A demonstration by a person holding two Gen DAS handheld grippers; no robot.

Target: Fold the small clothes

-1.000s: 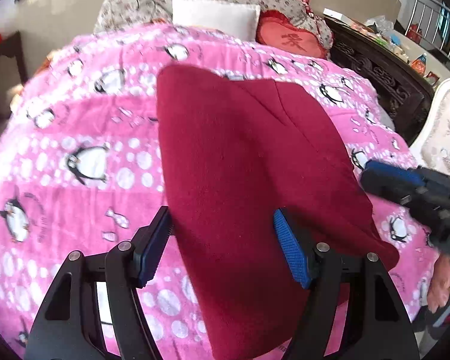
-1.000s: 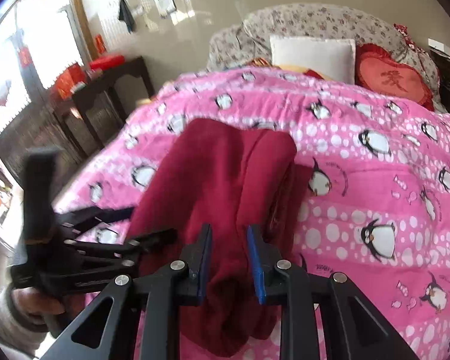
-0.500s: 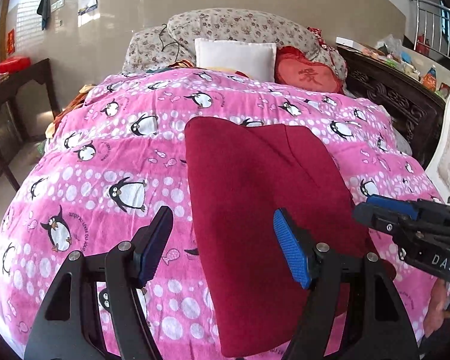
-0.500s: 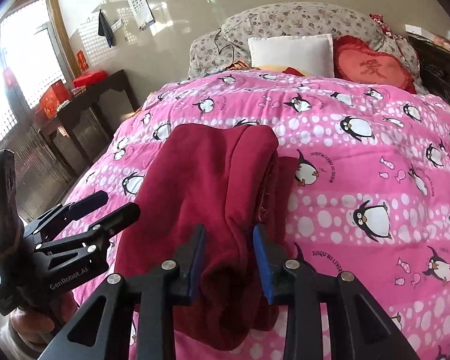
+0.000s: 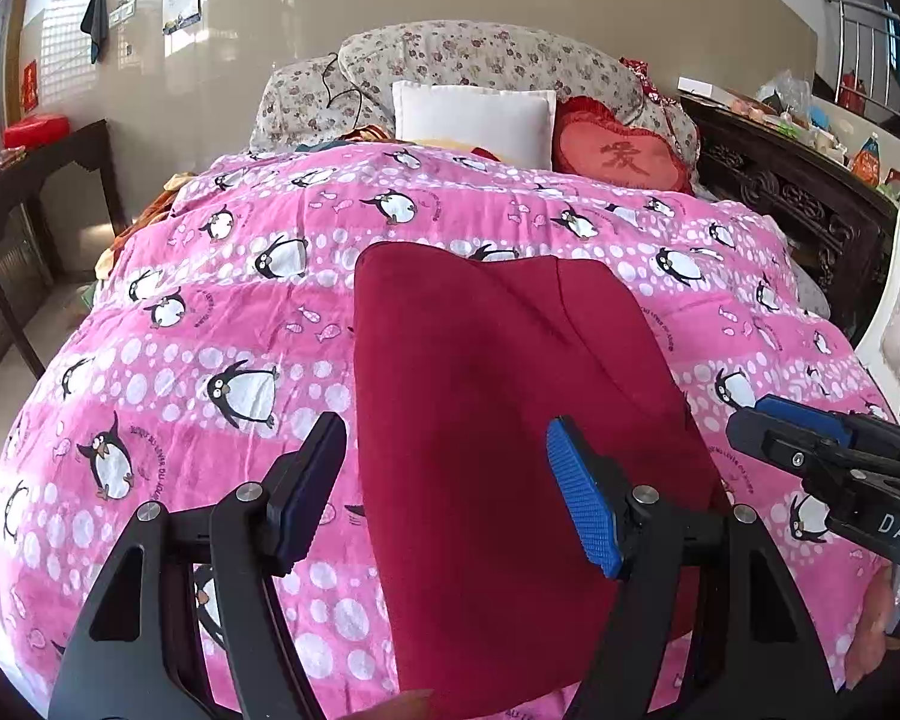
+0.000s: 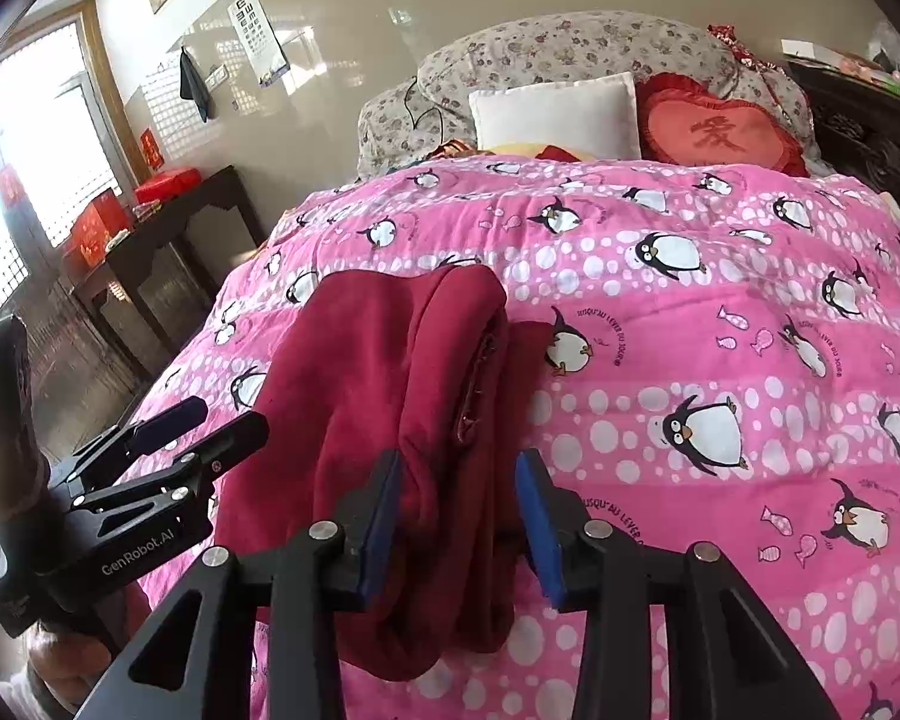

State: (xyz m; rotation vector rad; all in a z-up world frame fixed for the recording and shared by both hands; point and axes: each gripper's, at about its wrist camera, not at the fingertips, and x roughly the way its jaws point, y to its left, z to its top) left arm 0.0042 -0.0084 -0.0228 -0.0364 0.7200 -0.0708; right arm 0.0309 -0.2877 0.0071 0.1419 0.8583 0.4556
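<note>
folded red garment (image 5: 498,420) lies lengthwise toward the pillows (image 5: 474,120).

My left claw's (image 5: 444,489) arms cover the red garment's (image 5: 498,420) near hem, the frame cuts its bottom edge, and its folded underside on the bed (image 5: 210,312) stays hidden.

Bright daylight from the window (image 6: 6,180) at left, blown out white. Glare streaks on the glossy wall (image 5: 306,12). Strong fisheye bending, dark vignette at corners. Bed quilt (image 5: 222,324) evenly lit, sharp; soft shadows only. Left tool (image 6: 168,438) body slightly blurred at frame edge.
</note>
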